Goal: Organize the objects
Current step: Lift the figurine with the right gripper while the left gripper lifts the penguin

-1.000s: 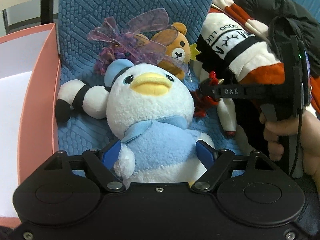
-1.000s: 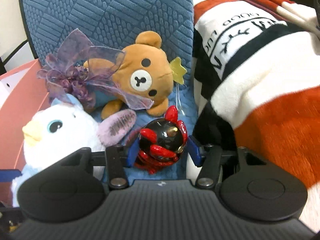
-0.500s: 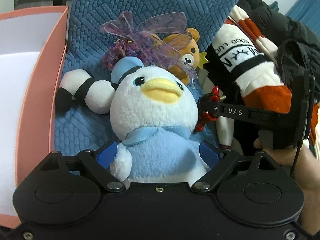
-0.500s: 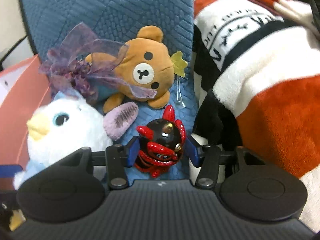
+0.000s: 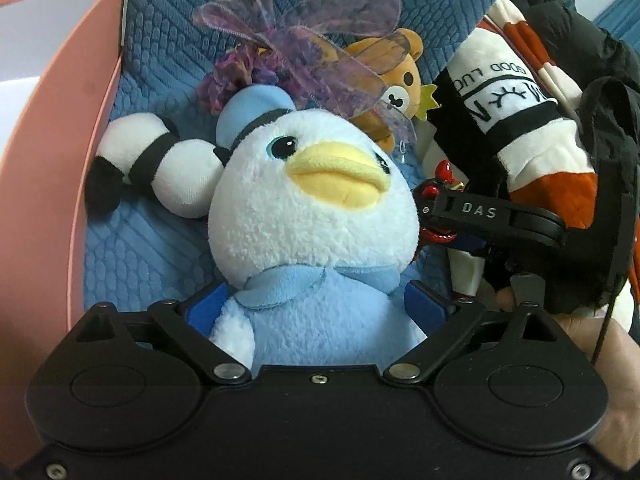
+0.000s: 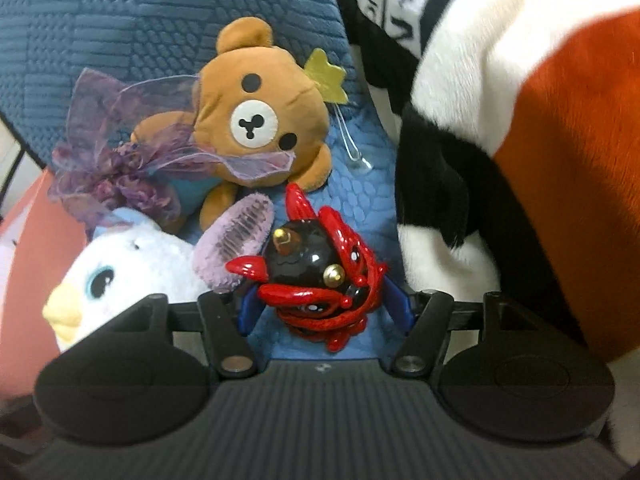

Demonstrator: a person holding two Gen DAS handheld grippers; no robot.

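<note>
The left gripper (image 5: pixel 316 312) has its blue-padded jaws pressed into both sides of the white plush duck with a yellow beak and pale blue jacket (image 5: pixel 308 216), gripping it at the body just below the scarf. The duck sits on the blue quilted seat cushion (image 5: pixel 132 248), right beside the pink cardboard box (image 5: pixel 52 184) at the left. The right gripper (image 6: pixel 326 308) brackets the glossy black-and-red horned figurine (image 6: pixel 320 280); its jaws stand close at either flank, but whether they actually clamp it I cannot tell. Behind lie the brown plush bear (image 6: pixel 256 120), the purple gauze ribbon bow (image 6: pixel 120 168) and a black-and-white striped plush tail (image 5: pixel 156 168), with the orange, white and black fleece blanket (image 6: pixel 520 80) at the right.

The step in hand looks like carrying the duck into the box. It would go best with a straight lift before swinging left, so the soft body clears the box wall and the ribbon does not snag on the hat. The plush will compress, so a firm hold low on the torso suits it.

Against the picture a second ago, the duck fills more of the left view and sits higher, the box rim looms closer, and the figurine has tipped in the right view, its horns now leaning left.
</note>
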